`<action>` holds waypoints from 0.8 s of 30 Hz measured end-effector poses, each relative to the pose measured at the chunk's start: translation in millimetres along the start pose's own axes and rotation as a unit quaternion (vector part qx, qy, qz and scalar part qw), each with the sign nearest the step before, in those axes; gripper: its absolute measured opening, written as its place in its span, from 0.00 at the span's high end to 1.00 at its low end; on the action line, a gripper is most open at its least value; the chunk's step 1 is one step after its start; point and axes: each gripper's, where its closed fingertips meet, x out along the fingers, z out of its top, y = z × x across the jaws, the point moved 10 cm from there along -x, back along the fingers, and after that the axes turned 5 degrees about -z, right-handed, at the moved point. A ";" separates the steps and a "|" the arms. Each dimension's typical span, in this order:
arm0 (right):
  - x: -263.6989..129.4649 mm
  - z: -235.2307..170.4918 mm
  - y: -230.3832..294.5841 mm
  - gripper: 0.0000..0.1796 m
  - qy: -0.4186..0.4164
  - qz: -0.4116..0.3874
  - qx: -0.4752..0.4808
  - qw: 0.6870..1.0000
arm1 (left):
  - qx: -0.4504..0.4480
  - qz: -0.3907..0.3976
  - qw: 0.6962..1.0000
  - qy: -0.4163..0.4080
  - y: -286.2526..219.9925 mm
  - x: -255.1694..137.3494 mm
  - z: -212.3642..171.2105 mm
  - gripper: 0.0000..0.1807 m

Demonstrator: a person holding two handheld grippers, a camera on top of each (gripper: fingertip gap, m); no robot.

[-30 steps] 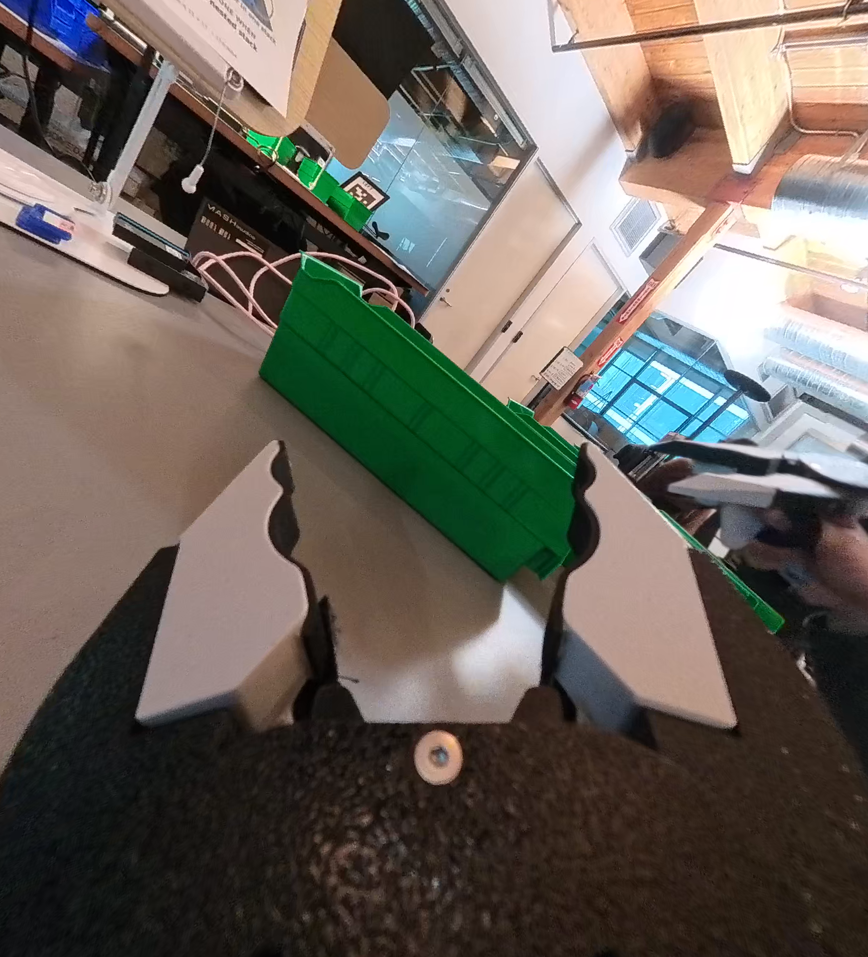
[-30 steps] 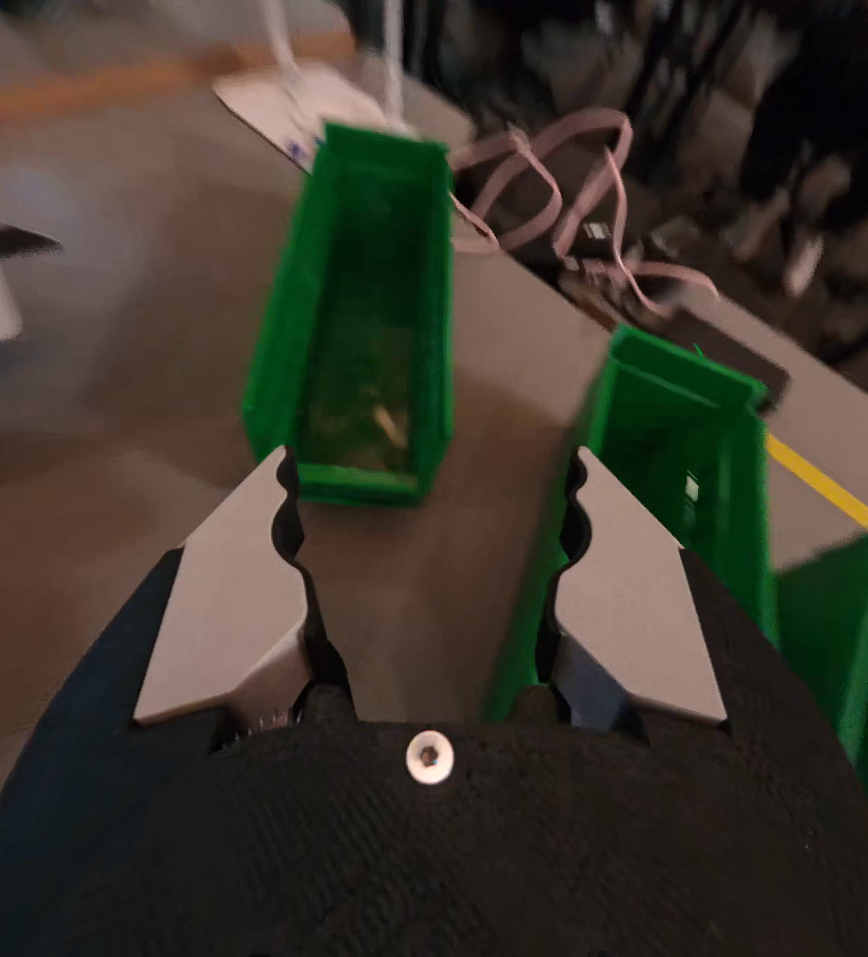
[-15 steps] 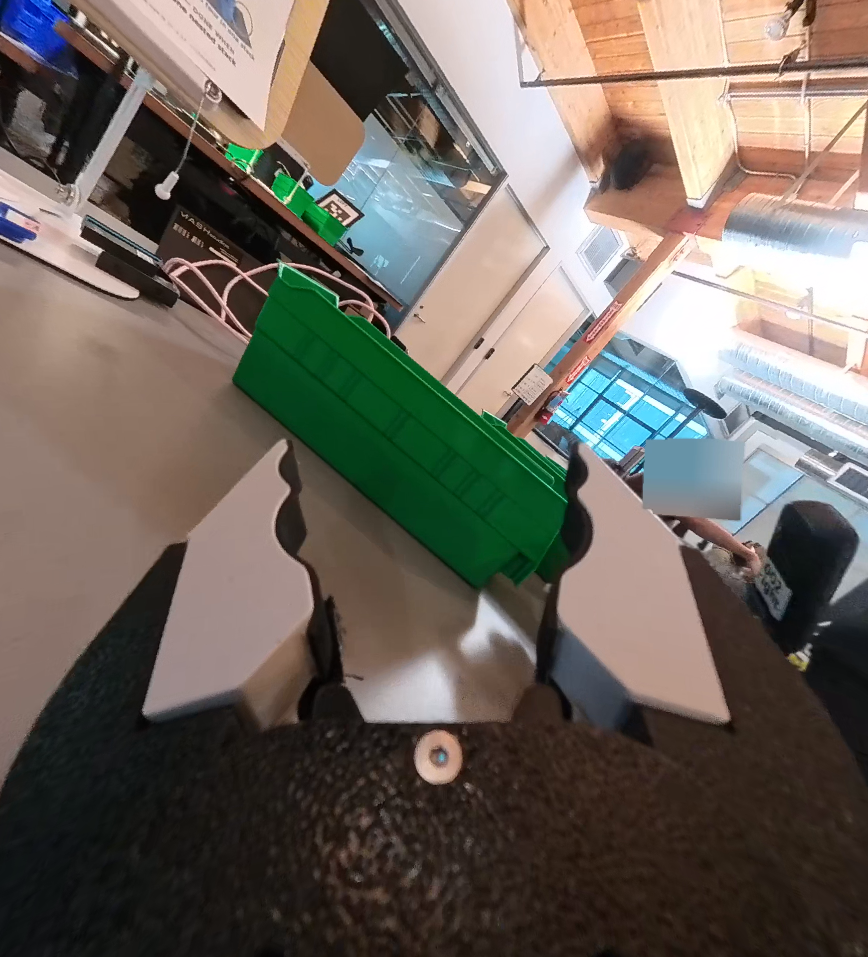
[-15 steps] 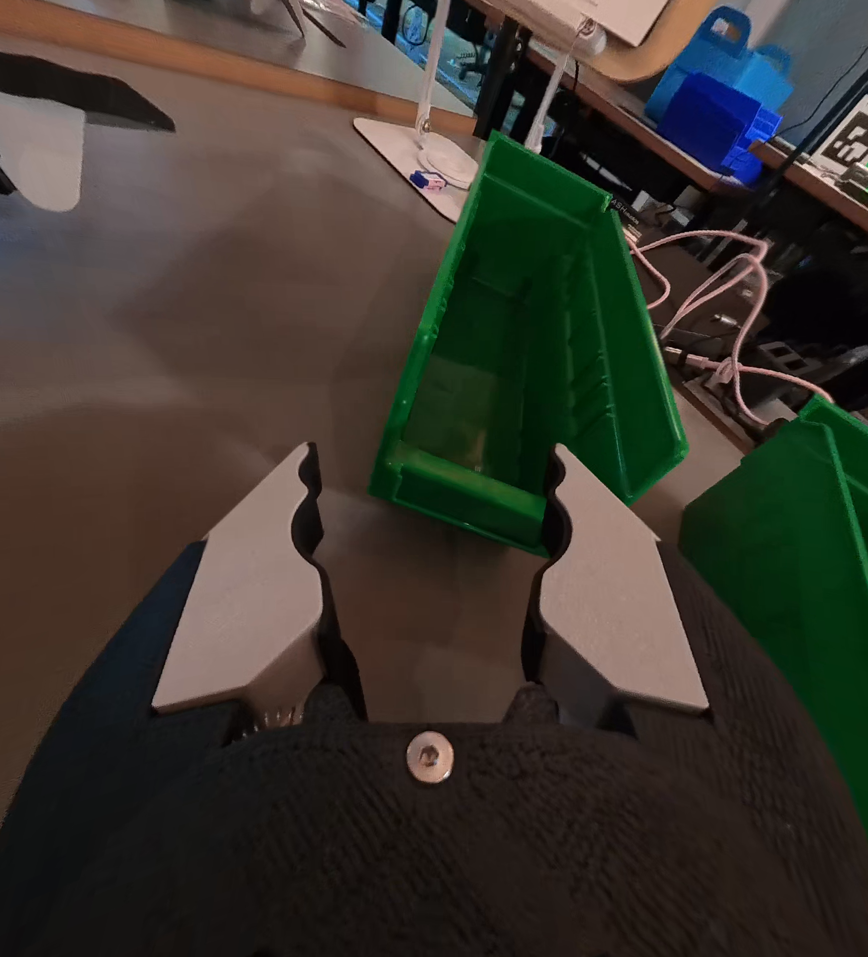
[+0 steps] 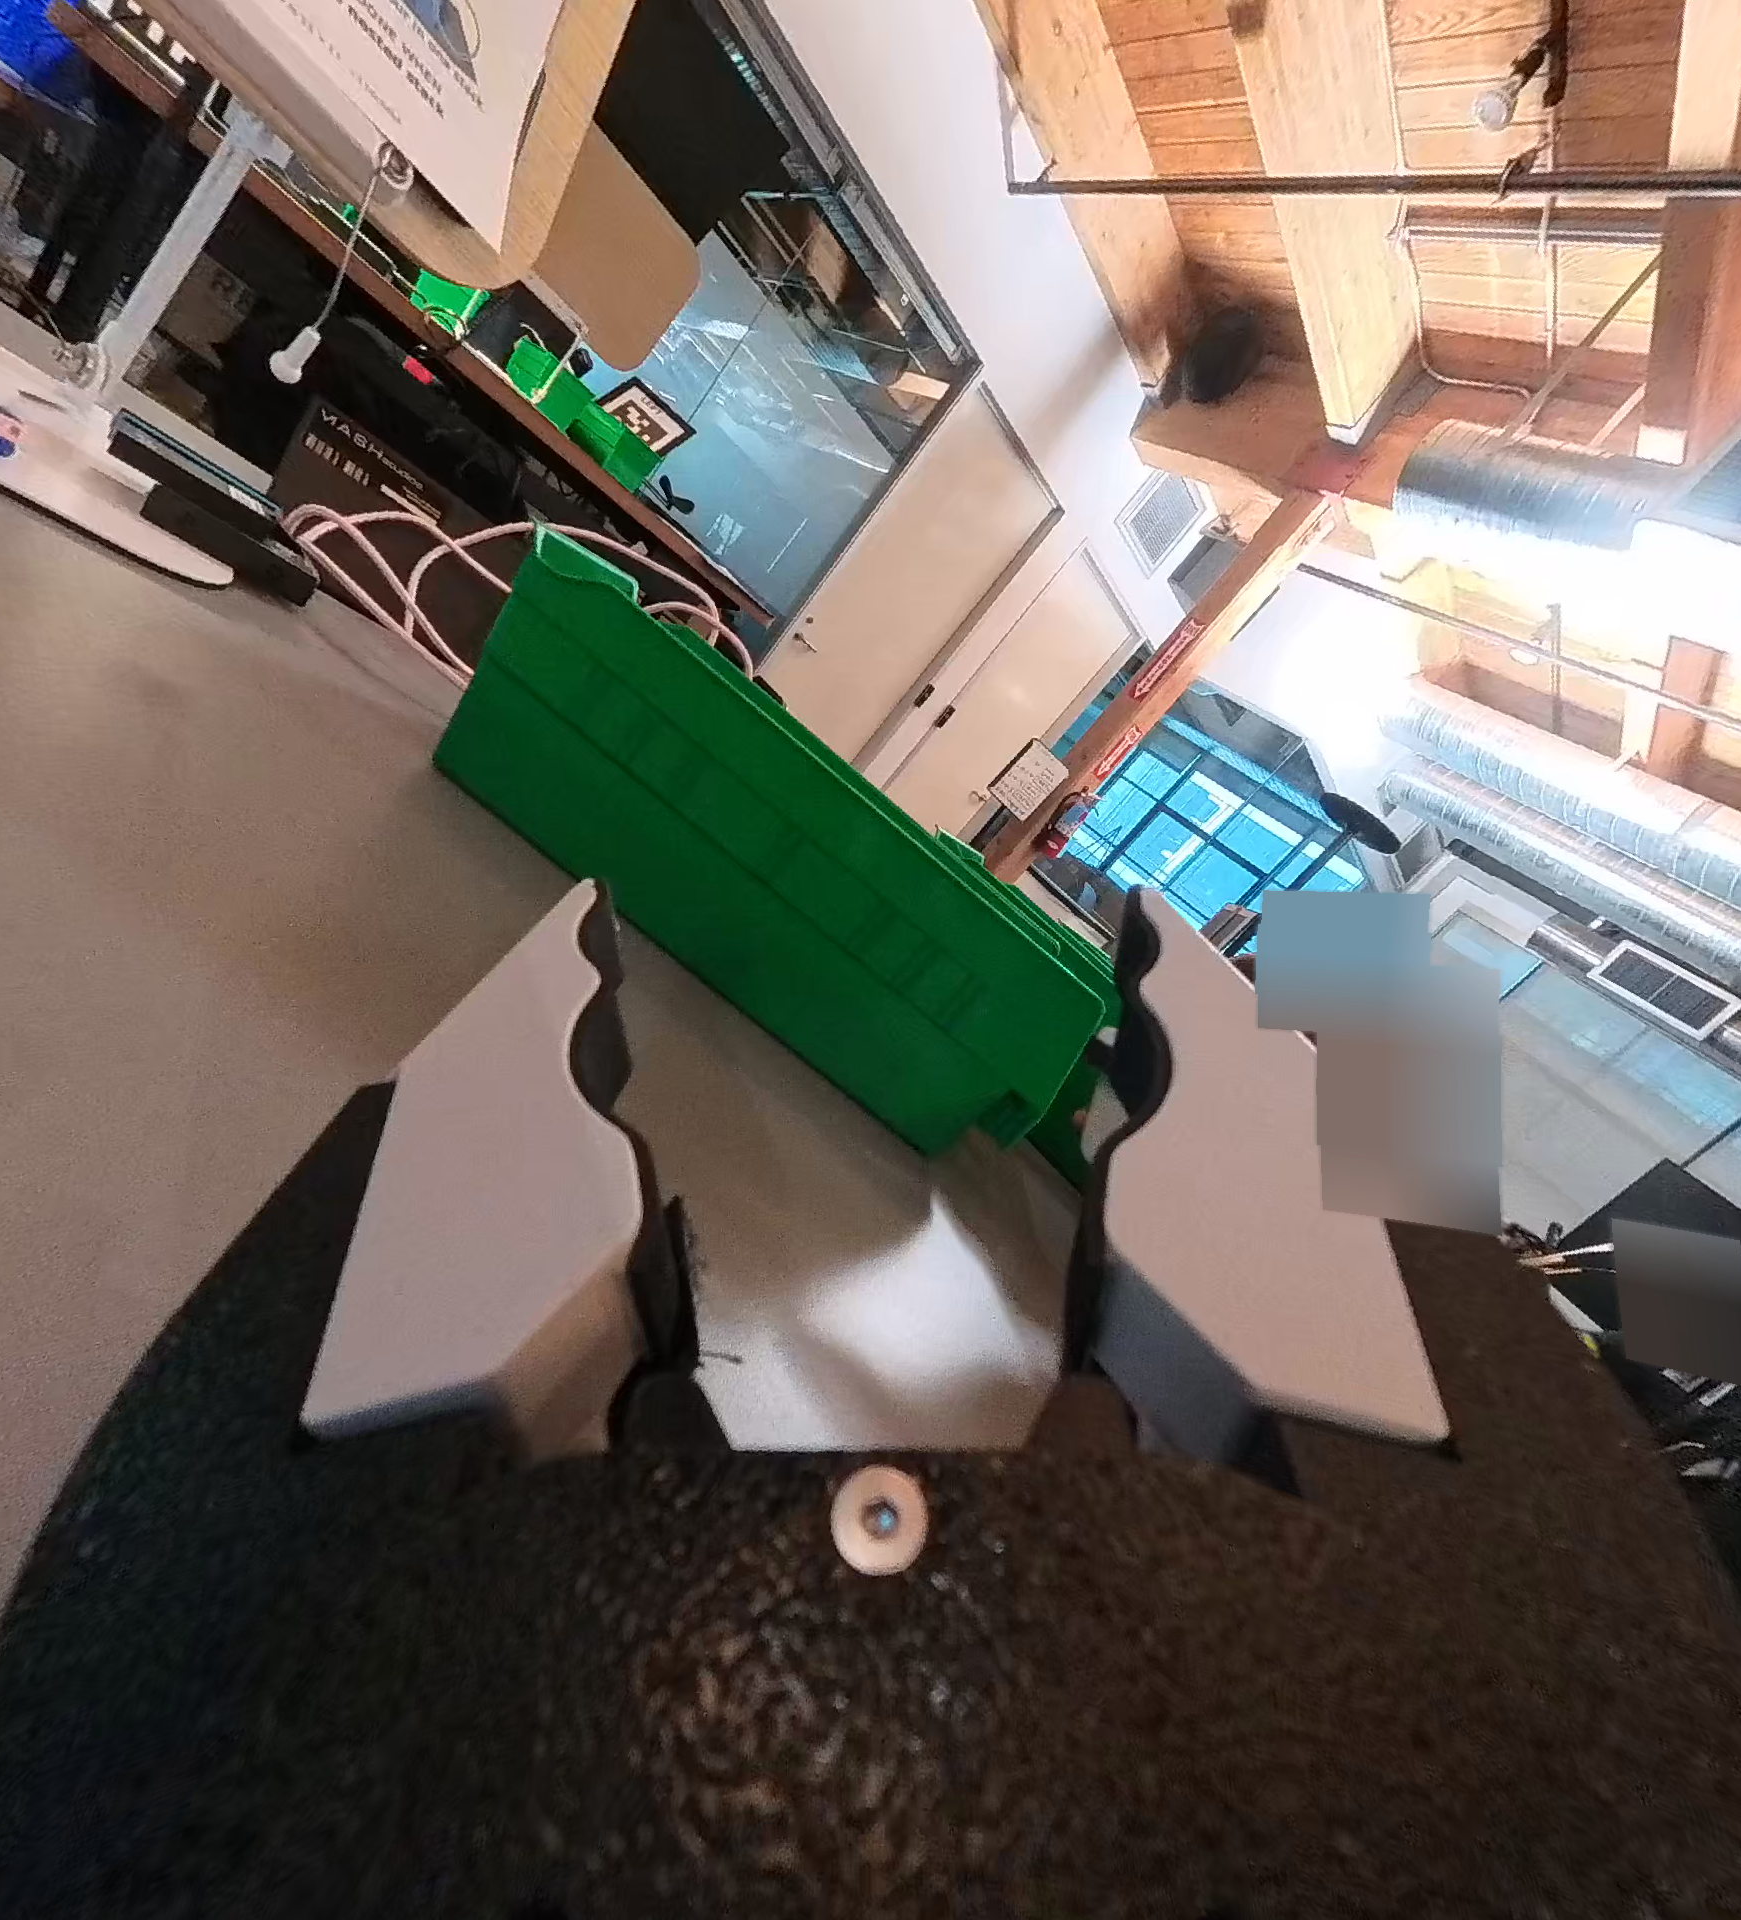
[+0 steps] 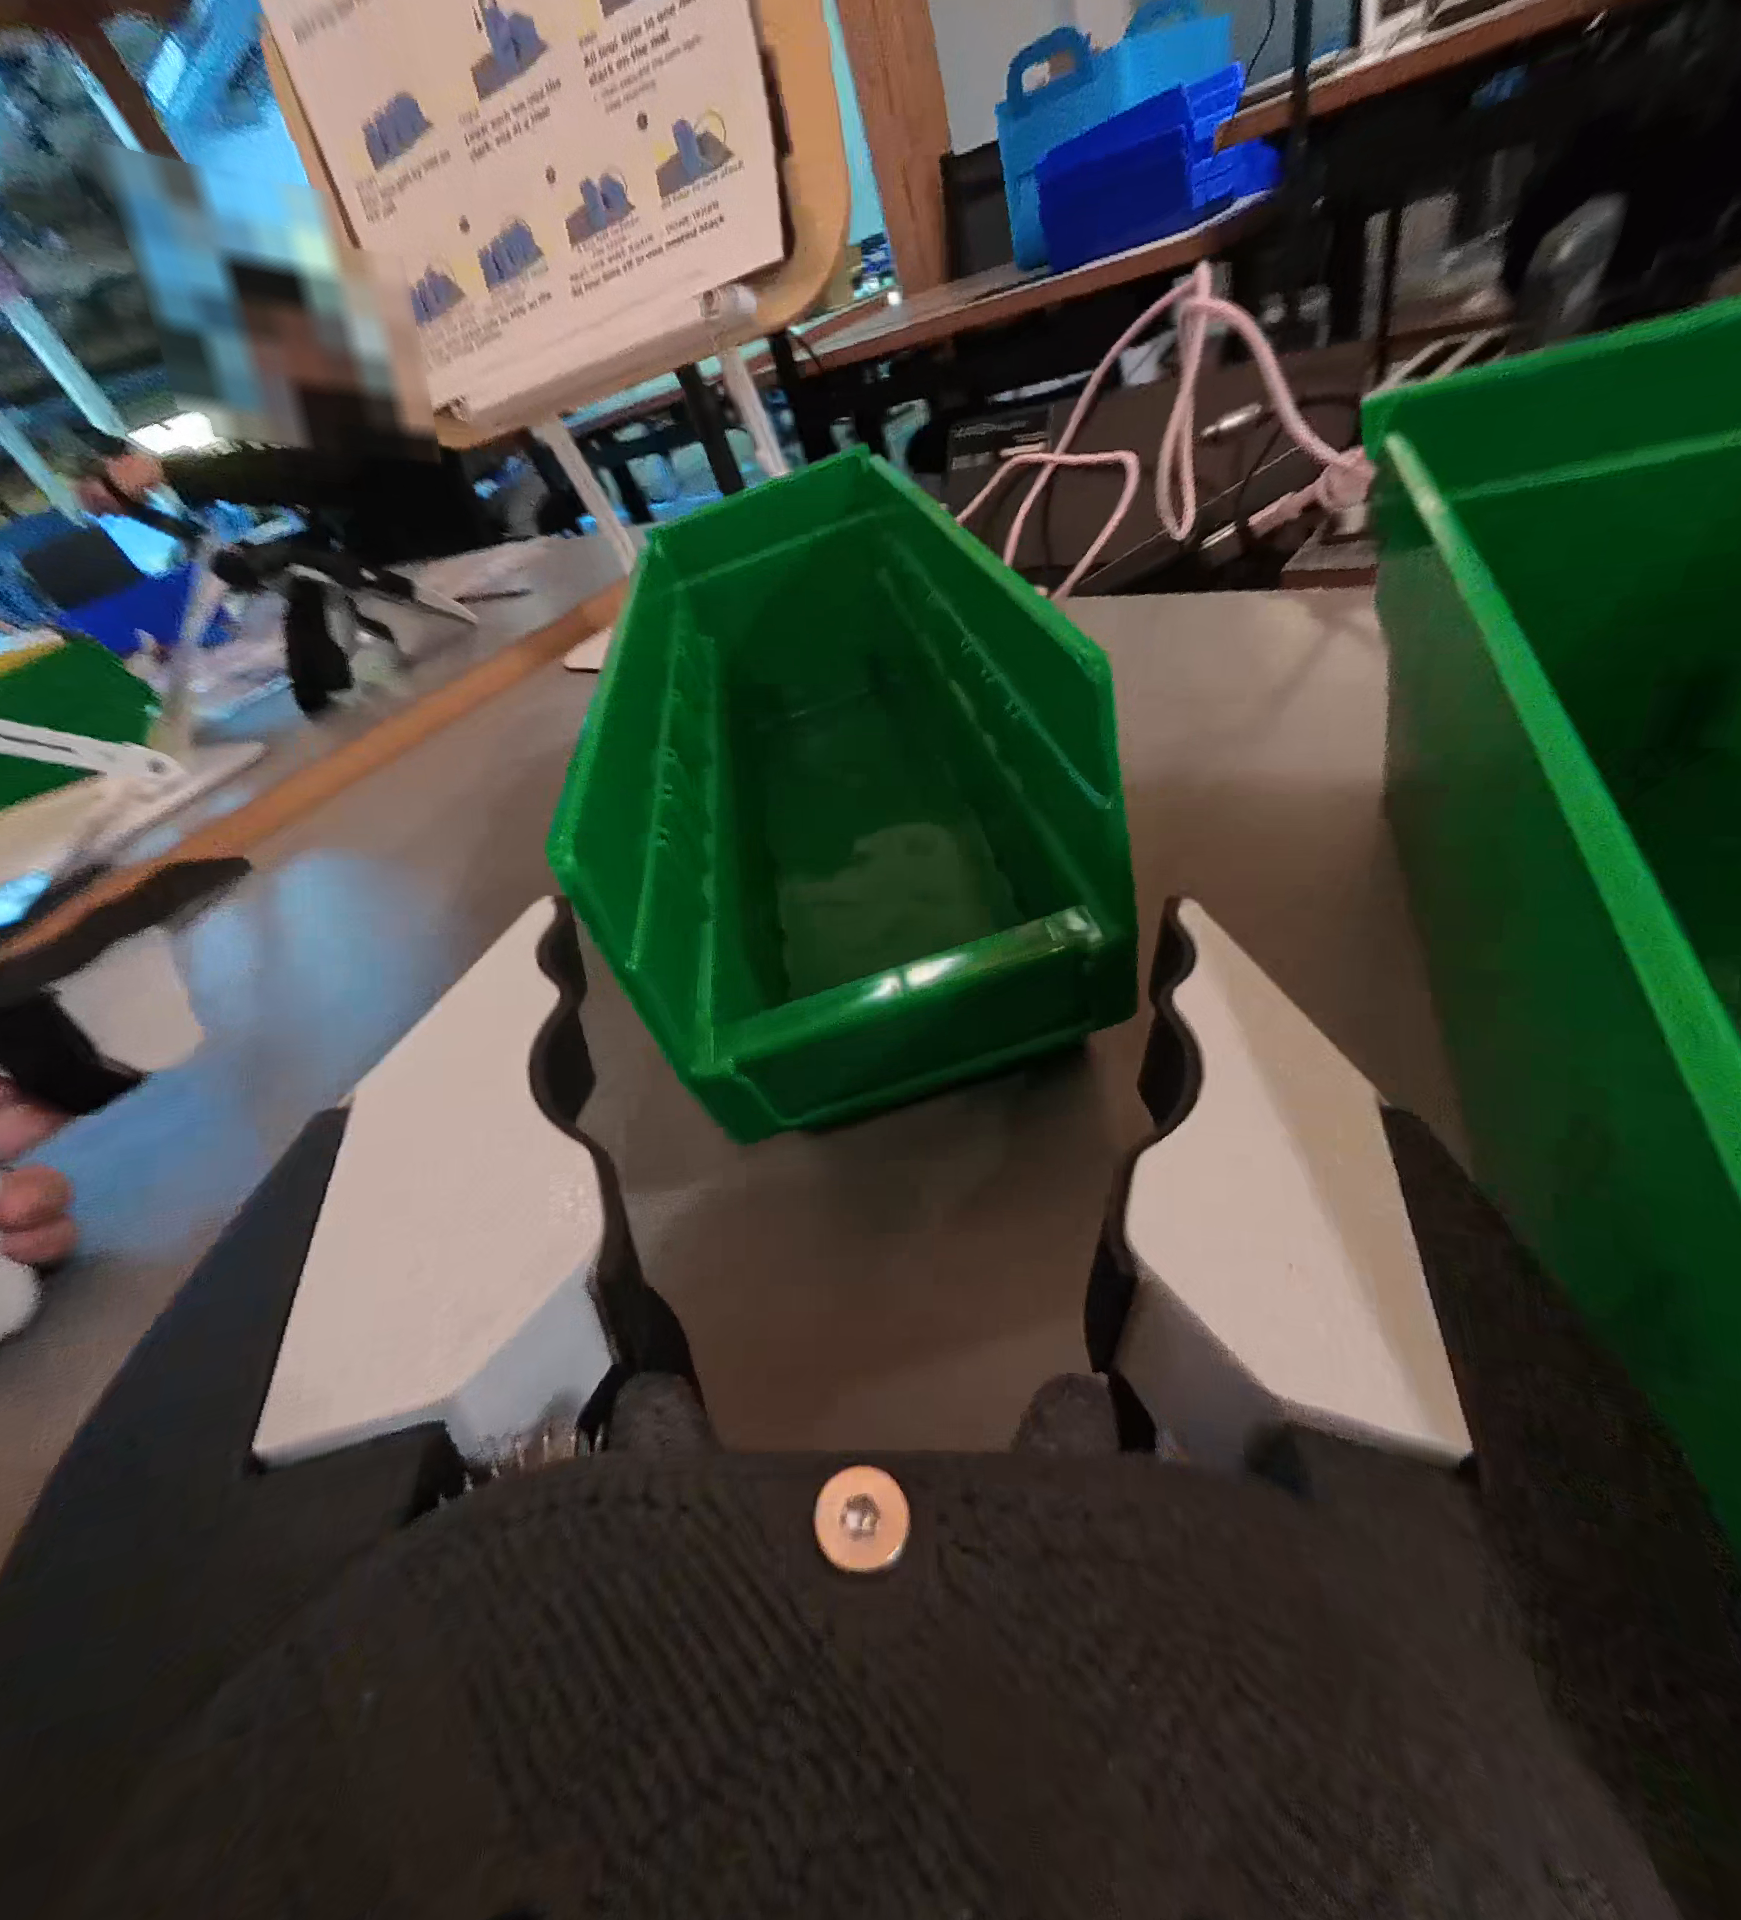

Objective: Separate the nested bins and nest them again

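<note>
**Right Tongs Lined Up on the Lone Bin's Near End**

The right gripper (image 6: 861, 1023) stood spread and empty, low over the grey table (image 6: 346, 966). A single green bin (image 6: 845, 810) lay directly ahead of it, its long axis running away from the tongs, its low front lip (image 6: 913, 987) nearest, close to the fingertips but apart from them. A second green bin (image 6: 1614, 831) stood close on the right. The left gripper (image 5: 861, 1049) was also spread and empty, facing the same bin's long side wall (image 5: 741, 862) from the left, the near corner closest to it. The right tongs appeared better placed: a short advance would probably bring that near end between its jaws.
</note>
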 end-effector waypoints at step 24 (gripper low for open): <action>15.8 -2.4 22.9 0.61 0.016 0.092 -0.030 0.995 | -0.001 0.006 1.000 0.000 1.2 0.2 0.0 0.49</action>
